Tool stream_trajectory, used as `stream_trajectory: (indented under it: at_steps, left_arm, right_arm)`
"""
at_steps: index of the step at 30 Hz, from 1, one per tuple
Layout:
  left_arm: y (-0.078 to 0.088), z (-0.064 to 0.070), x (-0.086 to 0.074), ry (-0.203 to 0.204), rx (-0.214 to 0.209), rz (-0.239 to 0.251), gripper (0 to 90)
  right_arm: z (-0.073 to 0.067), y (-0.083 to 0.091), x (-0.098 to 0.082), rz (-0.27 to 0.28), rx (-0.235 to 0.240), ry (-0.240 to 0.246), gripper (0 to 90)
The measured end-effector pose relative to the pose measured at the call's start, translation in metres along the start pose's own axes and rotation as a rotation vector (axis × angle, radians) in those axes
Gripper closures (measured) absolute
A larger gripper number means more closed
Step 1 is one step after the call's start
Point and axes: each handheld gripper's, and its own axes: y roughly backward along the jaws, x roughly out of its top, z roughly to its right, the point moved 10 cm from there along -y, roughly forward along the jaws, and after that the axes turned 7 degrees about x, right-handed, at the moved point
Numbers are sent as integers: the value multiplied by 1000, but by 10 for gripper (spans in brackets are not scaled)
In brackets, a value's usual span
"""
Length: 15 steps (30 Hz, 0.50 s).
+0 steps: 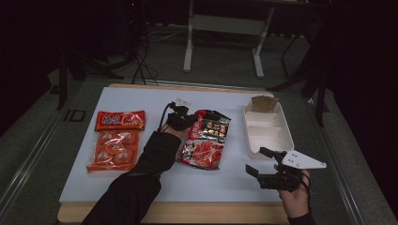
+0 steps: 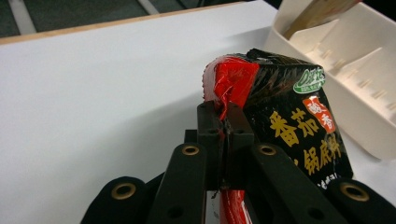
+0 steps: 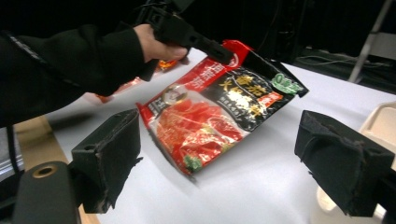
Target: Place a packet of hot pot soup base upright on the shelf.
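A red and black sauce packet [image 1: 205, 138] lies in the middle of the white table top, its far end lifted. My left gripper [image 1: 193, 120] is shut on the packet's [image 2: 275, 107] red top corner; in the left gripper view the jaws pinch the crumpled edge. The right gripper view has the packet [image 3: 210, 116] tilted up by that corner, with the left gripper [image 3: 223, 55] on it. My right gripper [image 1: 259, 161] hovers open near the table's front right, beside the white tray, with nothing between its fingers [image 3: 112, 154].
A white compartment tray [image 1: 272, 136] stands at the right with a brown packet [image 1: 263, 103] at its far end. Two orange snack packs [image 1: 117, 136] lie at the left. The wooden table edge [image 1: 187, 213] runs along the front.
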Motion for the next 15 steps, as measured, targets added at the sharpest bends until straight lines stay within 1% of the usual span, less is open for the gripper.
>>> stream_trajectory:
  at_steps: [2, 3, 4, 6, 7, 9, 10, 11, 12, 13, 15]
  left_arm:
    - [5, 3, 2, -6, -8, 17, 884]
    - [5, 3, 2, -6, -8, 17, 884]
    - [10, 7, 4, -20, -17, 37, 884]
    - [14, 9, 5, -10, -29, 46, 884]
    - [16, 10, 6, -12, -37, 53, 884]
    - [18, 11, 6, -15, -38, 55, 884]
    - [21, 14, 8, -15, -46, 64, 884]
    - [23, 16, 9, -18, -48, 70, 884]
    - [27, 20, 12, -16, -60, 86, 884]
    - [27, 20, 12, -16, -60, 86, 884]
    - [33, 25, 15, -27, -72, 115, 883]
  right_arm:
    - [2, 2, 1, 3, -21, 5, 141]
    - [2, 2, 1, 3, -21, 5, 141]
    - [3, 3, 2, 3, -27, 7, 141]
    - [5, 5, 3, 7, -40, 9, 141]
    - [6, 6, 3, 13, -45, 8, 141]
    - [6, 6, 3, 15, -46, 3, 141]
    - [7, 7, 3, 14, -50, 0, 141]
    - [8, 7, 4, 17, -64, 2, 141]
    - [9, 7, 5, 20, -64, -1, 141]
    - [9, 7, 5, 20, -64, -1, 141]
    - [8, 7, 5, 19, -64, 5, 141]
